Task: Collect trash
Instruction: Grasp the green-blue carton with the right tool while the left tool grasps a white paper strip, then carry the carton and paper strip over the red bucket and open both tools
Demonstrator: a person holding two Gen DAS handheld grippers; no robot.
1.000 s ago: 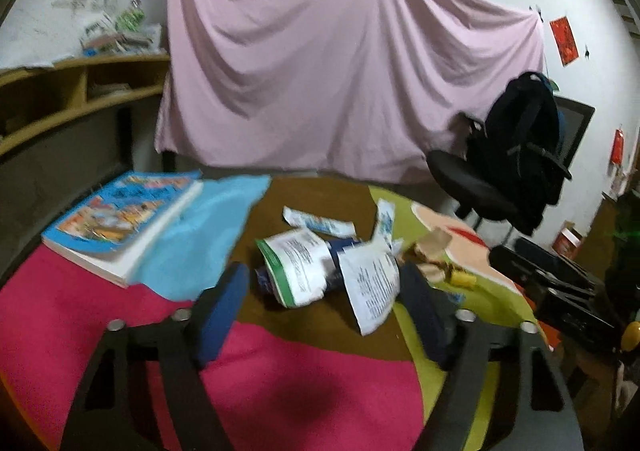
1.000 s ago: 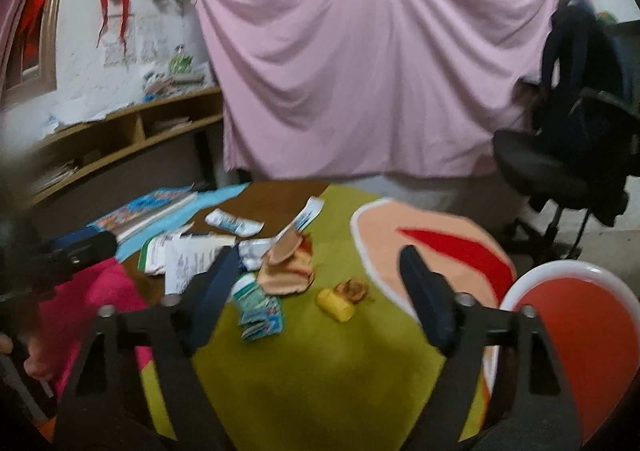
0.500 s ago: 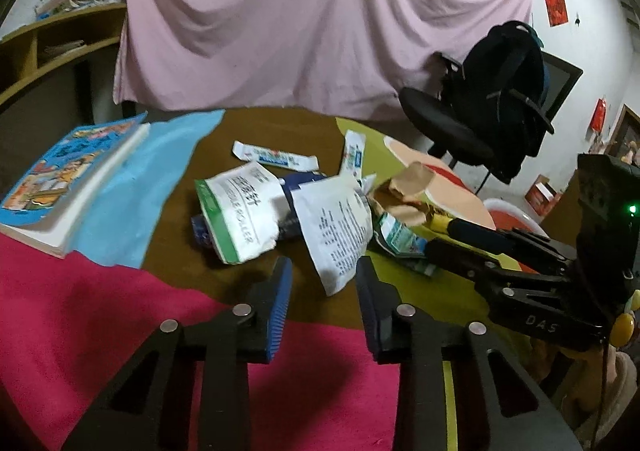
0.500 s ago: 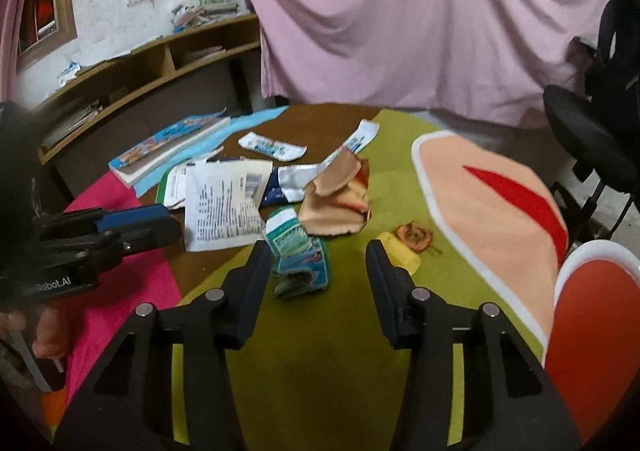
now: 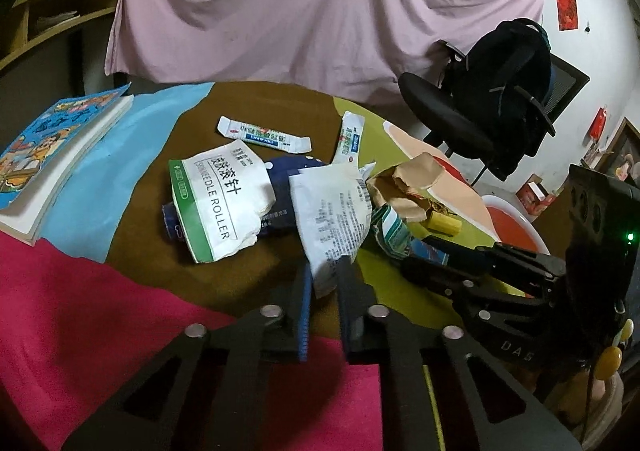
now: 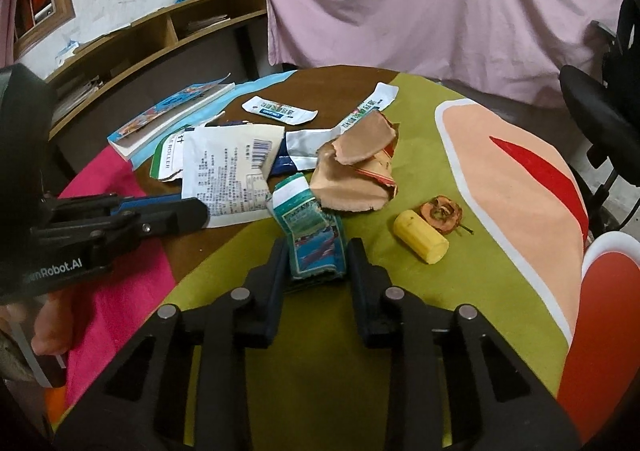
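Trash lies heaped on a round, many-coloured tablecloth [image 5: 100, 311]. My left gripper [image 5: 324, 287] is shut on the near corner of a white printed paper [image 5: 336, 219]; it also shows from the side in the right wrist view, left gripper [image 6: 196, 213]. A green-and-white pouch [image 5: 216, 199] lies just left of that paper. My right gripper [image 6: 318, 259] straddles a crumpled teal carton [image 6: 314, 235]; its jaws are closing and the pads stand at the carton's sides with a thin gap on the right. The right gripper [image 5: 420, 255] also shows in the left wrist view, around the teal carton [image 5: 394, 231].
A torn brown paper bag [image 6: 356, 171], a yellow stub [image 6: 420, 241] and a dried fruit core [image 6: 442, 213] lie beside the carton. Two sachets [image 5: 264, 135] [image 5: 350, 137] sit farther back. A book [image 5: 52, 155] is at the left, a red basin [image 6: 600, 311] and an office chair [image 5: 500, 91] at the right.
Both grippers tipped down toward the table and narrowed. The left jaws closed onto the paper's corner; the right jaws came in around the teal carton.
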